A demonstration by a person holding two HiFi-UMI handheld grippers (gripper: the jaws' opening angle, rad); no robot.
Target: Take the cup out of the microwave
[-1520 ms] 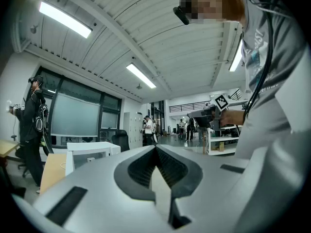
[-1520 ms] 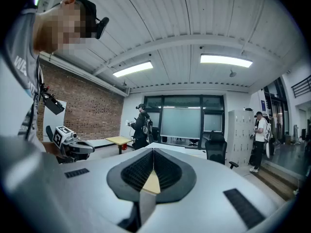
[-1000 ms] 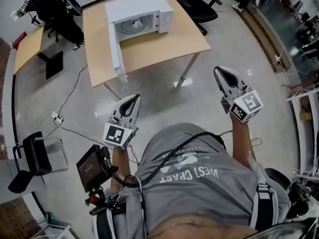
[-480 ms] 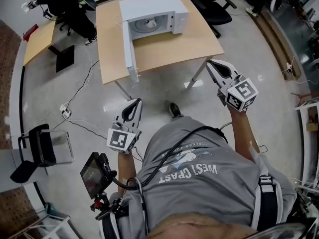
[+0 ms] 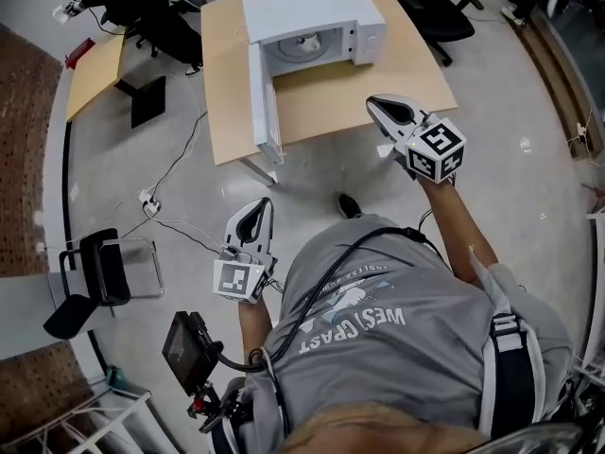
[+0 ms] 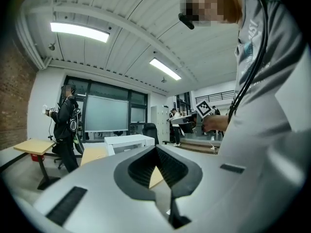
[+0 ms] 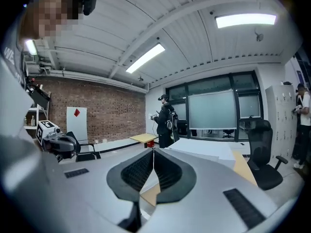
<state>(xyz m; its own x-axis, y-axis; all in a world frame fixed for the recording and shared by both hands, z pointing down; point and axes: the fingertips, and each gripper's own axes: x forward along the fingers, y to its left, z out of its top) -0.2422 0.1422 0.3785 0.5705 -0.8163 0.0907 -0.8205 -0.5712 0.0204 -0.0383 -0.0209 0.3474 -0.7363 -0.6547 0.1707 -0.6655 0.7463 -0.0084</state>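
The cup (image 5: pixel 304 40) shows only as a small pale shape on the turntable inside the white microwave (image 5: pixel 317 6), too small to make out further. The microwave's door (image 5: pixel 266 102) is swung fully open on the left side, reaching out towards the near edge of the wooden worktop (image 5: pixel 331 93) that carries the oven. In the head view the right hand-held gripper (image 5: pixel 373 103) lies over the near right part of the worktop, pointing towards the open cavity but well apart from it. Its own view shows the jaws clenched tip to tip with nothing between them. The left hand-held gripper (image 5: pixel 259 204) is lower in that view, over the glossy floor (image 5: pixel 170 216) short of the worktop and below the door. Its jaws are likewise clenched and grasp nothing. Beyond the far right corner of the worktop stands a black office chair (image 5: pixel 430 8), and a cable (image 5: pixel 180 159) trails across the floor on the left.
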